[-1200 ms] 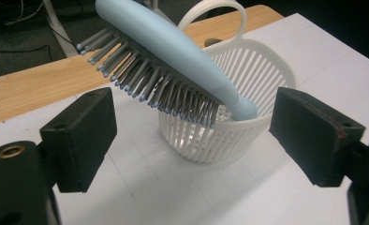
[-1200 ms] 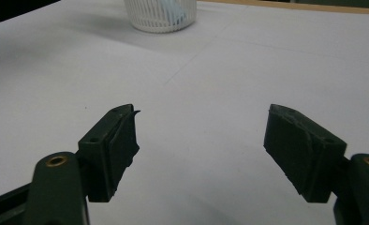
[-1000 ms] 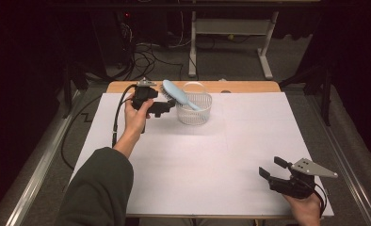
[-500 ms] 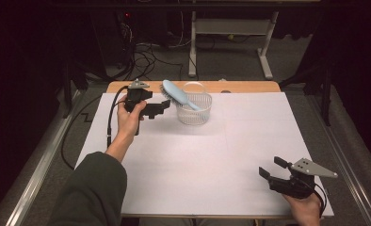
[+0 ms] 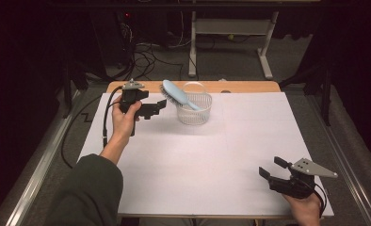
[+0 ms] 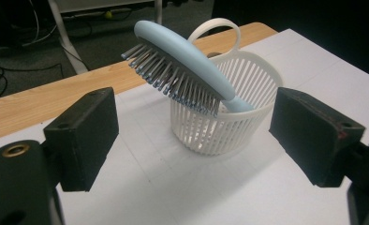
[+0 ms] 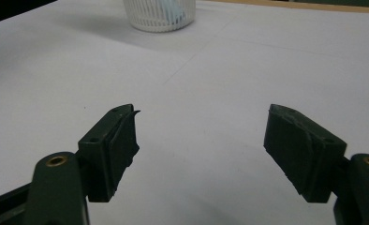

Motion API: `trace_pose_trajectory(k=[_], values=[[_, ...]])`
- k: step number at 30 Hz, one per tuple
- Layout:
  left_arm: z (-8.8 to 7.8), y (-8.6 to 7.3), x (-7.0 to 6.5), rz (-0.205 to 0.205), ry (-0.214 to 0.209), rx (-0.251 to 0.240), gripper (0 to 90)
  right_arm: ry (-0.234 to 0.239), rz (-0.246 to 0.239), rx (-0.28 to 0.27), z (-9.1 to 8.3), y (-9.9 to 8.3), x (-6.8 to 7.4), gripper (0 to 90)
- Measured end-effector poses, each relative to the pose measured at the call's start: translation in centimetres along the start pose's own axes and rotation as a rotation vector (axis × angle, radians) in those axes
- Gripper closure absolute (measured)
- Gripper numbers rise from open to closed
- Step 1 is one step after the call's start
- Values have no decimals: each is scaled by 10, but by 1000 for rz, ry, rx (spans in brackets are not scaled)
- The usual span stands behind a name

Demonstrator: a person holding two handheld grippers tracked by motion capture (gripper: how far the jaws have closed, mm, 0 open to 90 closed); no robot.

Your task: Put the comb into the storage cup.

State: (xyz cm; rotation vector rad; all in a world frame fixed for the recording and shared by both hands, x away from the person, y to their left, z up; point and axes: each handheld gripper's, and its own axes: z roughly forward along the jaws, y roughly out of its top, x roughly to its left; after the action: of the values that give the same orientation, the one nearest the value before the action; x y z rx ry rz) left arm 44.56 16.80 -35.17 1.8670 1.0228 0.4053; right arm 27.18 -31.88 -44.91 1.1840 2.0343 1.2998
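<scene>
Beside the basket (image 5: 194,108), on its left, I hold my left gripper (image 5: 156,108) with fingers spread wide and empty. My brush (image 6: 182,70) leans in the basket, handle down inside, head jutting over the rim toward that gripper. I judge the light basket could tip or slide on the worktop (image 5: 212,155) if I bump the overhanging head, spilling the brush. Well away from the basket, my right gripper (image 5: 274,168) rests with fingers parted, holding nothing.
</scene>
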Motion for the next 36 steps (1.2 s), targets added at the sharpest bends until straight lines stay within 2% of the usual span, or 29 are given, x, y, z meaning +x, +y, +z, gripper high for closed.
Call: trace_pose_trajectory(k=[21, 36], values=[[-11, -7, 3, 3, -5, -9, 168, -1, 1, 0, 0, 0, 0, 264], [-20, -9, 0, 32, 4, -10, 169, -2, 5, -1, 0, 0, 0, 264]])
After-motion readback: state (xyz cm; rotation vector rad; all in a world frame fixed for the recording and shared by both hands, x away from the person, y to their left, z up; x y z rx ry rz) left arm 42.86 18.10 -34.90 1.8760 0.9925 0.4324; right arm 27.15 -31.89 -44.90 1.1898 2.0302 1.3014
